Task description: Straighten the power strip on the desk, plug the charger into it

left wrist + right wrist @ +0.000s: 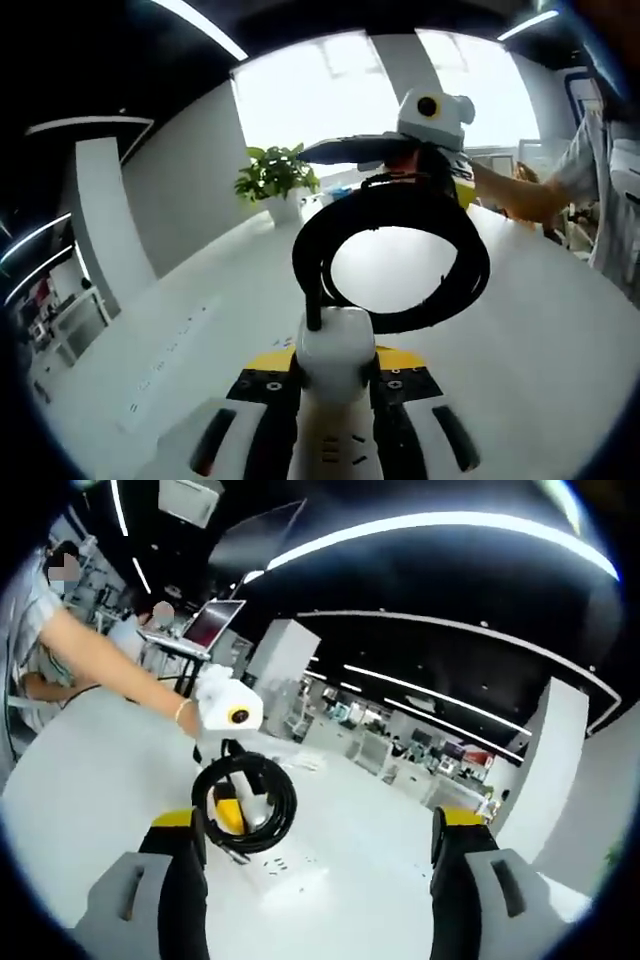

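My left gripper is shut on a white charger, held above the white desk. The charger's black cable stands up from it in a round coil. A long white power strip lies slantwise on the desk to the lower left. My right gripper hovers behind the coil. In the right gripper view my right gripper is open, its jaws wide apart with nothing between them. Ahead of it the left gripper carries the cable coil just above the power strip.
A potted plant stands at the desk's far edge. A person's arm reaches in from the right. A laptop sits on a stand at the back, beyond the person's forearm. Office desks fill the background.
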The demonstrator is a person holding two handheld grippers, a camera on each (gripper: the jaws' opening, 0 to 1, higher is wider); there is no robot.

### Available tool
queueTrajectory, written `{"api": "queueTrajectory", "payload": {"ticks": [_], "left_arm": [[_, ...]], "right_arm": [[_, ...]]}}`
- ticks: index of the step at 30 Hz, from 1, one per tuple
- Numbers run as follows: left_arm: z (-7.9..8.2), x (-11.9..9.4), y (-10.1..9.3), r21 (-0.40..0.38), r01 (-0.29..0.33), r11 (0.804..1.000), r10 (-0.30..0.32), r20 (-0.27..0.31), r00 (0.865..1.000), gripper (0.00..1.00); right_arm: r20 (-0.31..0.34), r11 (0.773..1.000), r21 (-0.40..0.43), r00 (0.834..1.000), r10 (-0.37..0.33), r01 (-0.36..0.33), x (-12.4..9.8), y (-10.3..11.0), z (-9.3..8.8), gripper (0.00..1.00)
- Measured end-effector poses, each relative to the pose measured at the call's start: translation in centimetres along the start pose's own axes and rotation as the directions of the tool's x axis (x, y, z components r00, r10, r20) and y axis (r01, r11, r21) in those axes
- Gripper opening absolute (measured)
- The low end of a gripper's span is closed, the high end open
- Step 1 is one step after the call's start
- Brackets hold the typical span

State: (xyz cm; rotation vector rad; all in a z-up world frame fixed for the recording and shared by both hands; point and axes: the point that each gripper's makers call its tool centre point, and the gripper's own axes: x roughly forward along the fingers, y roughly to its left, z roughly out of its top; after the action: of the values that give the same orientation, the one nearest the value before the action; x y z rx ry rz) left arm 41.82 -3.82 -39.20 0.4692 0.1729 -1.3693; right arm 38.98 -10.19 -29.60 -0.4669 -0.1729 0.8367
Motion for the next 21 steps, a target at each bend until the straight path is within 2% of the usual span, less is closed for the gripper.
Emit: {"api": "queueTrajectory", "payload": {"ticks": [3, 6, 9, 10, 13, 15, 19, 21], "left_arm": [[-0.2, 0.0, -0.3, 0.028, -0.004, 1.000, 0.004, -0.017, 1.000, 0.27], [-1.0, 0.2, -0.4, 0.045, -0.017, 0.999, 0.020, -0.055, 0.998, 0.27], [-1.1, 0.1, -0.4, -0.030, -0.019, 0.999, 0.019, -0.026, 0.999, 0.28], [-1.2, 0.1, -0.2, -0.050, -0.032, 0.998, 0.031, -0.024, 0.999, 0.30], [-0.7, -0.1, 0.3, -0.068, -0.046, 0.997, 0.048, 0.031, 0.998, 0.43], [-0.5, -0.4, 0.6, -0.076, -0.052, 0.996, 0.056, 0.048, 0.997, 0.46], [-0.7, -1.0, 1.1, -0.071, -0.070, 0.995, 0.073, 0.043, 0.996, 0.53], [-0.8, -1.2, 1.2, -0.076, -0.074, 0.994, 0.078, 0.046, 0.996, 0.63]], "right_arm": [[0.007, 1.000, -0.003, 1.000, 0.012, -0.012, 0.9, 0.1, -0.1, 0.87], [-0.007, 1.000, 0.007, 1.000, 0.026, -0.026, 1.9, -0.3, -0.4, 0.82], [-0.043, 0.997, 0.010, 0.997, 0.070, -0.070, 2.7, 0.0, -1.1, 0.81], [-0.056, 0.997, 0.002, 0.995, 0.081, -0.081, 2.9, 0.1, -1.5, 0.82], [-0.074, 0.995, -0.010, 0.993, 0.096, -0.097, 3.2, 0.4, -1.9, 0.82], [-0.075, 0.995, -0.005, 0.992, 0.103, -0.104, 3.3, 0.6, -2.1, 0.82], [-0.088, 0.994, 0.004, 0.990, 0.108, -0.108, 3.4, 0.7, -2.7, 0.82], [-0.087, 0.994, 0.014, 0.990, 0.110, -0.110, 3.4, 0.8, -2.8, 0.82]]}}
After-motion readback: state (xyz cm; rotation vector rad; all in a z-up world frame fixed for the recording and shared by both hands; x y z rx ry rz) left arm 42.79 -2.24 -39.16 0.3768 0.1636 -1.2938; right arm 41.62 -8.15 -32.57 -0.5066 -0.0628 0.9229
